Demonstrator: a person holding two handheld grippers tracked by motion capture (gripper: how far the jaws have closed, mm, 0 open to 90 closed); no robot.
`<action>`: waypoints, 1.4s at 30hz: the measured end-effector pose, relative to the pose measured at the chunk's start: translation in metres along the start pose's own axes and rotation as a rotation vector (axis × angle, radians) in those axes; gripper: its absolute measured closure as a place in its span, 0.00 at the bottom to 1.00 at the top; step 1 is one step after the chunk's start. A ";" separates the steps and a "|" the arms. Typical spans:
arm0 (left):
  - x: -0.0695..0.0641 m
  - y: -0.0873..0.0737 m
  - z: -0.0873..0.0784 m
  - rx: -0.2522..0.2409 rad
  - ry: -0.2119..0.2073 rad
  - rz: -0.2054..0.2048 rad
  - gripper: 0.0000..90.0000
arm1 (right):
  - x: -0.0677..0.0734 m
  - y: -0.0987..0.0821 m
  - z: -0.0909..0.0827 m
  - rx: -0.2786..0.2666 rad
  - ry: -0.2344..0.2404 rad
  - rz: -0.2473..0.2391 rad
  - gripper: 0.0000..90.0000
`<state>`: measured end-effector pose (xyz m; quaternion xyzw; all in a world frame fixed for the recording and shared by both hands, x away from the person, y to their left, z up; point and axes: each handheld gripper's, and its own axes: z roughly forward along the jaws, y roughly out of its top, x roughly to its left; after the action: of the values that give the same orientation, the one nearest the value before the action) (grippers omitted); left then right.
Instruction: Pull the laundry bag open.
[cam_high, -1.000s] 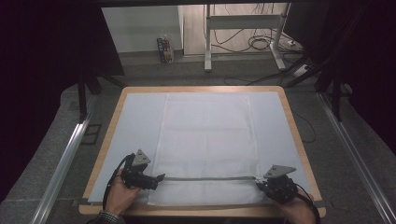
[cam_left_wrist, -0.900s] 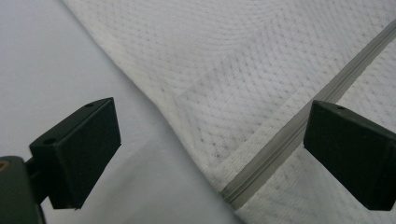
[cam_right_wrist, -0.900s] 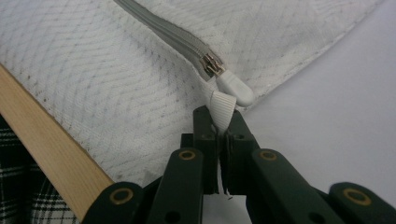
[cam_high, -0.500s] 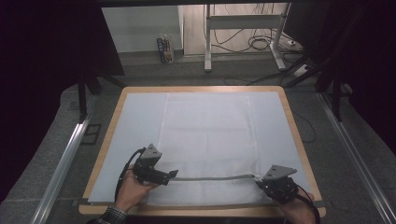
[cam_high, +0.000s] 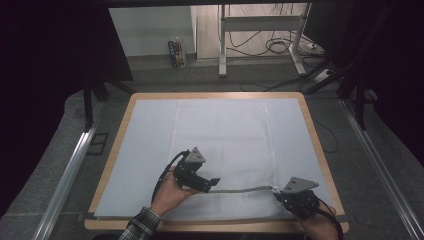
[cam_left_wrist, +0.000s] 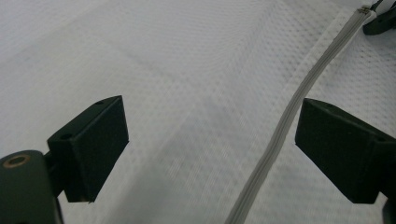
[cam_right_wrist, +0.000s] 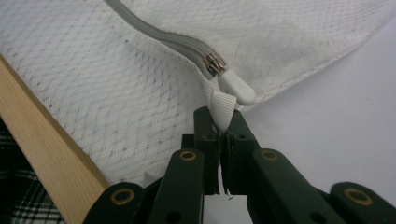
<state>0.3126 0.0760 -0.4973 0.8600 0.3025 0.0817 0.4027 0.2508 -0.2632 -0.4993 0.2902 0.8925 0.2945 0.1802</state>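
A white mesh bag (cam_high: 222, 135) lies flat on the table, its grey zipper (cam_high: 240, 189) running along the near edge. My left gripper (cam_high: 216, 181) hovers over the zipper near its middle. In the left gripper view its jaws (cam_left_wrist: 210, 135) stand wide apart and have just been closing a little, with the zipper (cam_left_wrist: 299, 98) passing between them, untouched, close to the right jaw. My right gripper (cam_high: 277, 192) is at the zipper's right end. In the right gripper view it (cam_right_wrist: 219, 123) is shut on a white ribbed pull tab (cam_right_wrist: 222, 109) below the slider (cam_right_wrist: 212, 63).
The bag rests on a pale sheet inside a wooden-rimmed table (cam_high: 320, 150). The wooden front edge (cam_right_wrist: 42, 154) runs just beside my right gripper. Beyond the table's far side stand a desk frame (cam_high: 260, 30) and floor cables (cam_high: 280, 47).
My left gripper has travelled right along the zipper, from the bag's near left corner to about its middle, and lifted slightly. The right gripper has held still on the pull tab.
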 end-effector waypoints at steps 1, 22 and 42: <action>-0.004 0.007 0.010 0.007 -0.011 0.019 0.11 | 0.000 0.000 -0.001 -0.011 -0.004 -0.001 0.95; -0.052 0.081 0.084 0.017 -0.127 0.156 0.07 | 0.002 0.000 -0.003 -0.027 -0.012 -0.019 0.95; -0.076 0.097 0.117 0.050 -0.161 0.193 0.06 | 0.002 0.000 -0.004 -0.038 -0.012 -0.018 0.94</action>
<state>0.3410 -0.0913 -0.4946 0.8987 0.1871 0.0431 0.3944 0.2473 -0.2631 -0.4968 0.2806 0.8881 0.3080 0.1939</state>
